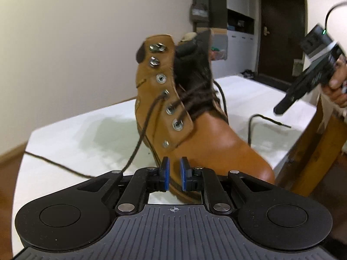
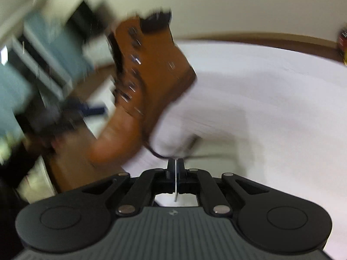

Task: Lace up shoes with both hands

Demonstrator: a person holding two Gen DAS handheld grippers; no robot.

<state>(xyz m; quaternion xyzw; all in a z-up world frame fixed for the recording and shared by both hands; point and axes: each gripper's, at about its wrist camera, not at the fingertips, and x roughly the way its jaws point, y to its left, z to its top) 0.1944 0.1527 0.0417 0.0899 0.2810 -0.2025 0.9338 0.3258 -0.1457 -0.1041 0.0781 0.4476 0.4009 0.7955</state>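
A tan leather boot [image 1: 206,140] stands on the white table top [image 1: 76,138], toe toward me, with dark brown laces threaded through its lower eyelets. My left gripper [image 1: 174,166] sits low at the boot's sole, its blue pads [image 1: 166,173] apart with nothing between them. One lace strand [image 1: 141,138] runs from an eyelet down past its left side. My right gripper [image 1: 279,109] hovers to the right of the boot, above the other lace end [image 1: 266,118] on the table. In the blurred right wrist view the boot [image 2: 156,75] leans and my right gripper [image 2: 175,162] is shut; lace [image 2: 159,154] lies just before its tips.
A wooden piece of furniture [image 1: 314,151] rises at the table's right edge. A person's hand [image 1: 338,84] holds the right gripper. Shelves and a dark door [image 1: 279,32] stand behind. The white table top [image 2: 271,108] stretches wide beyond the boot.
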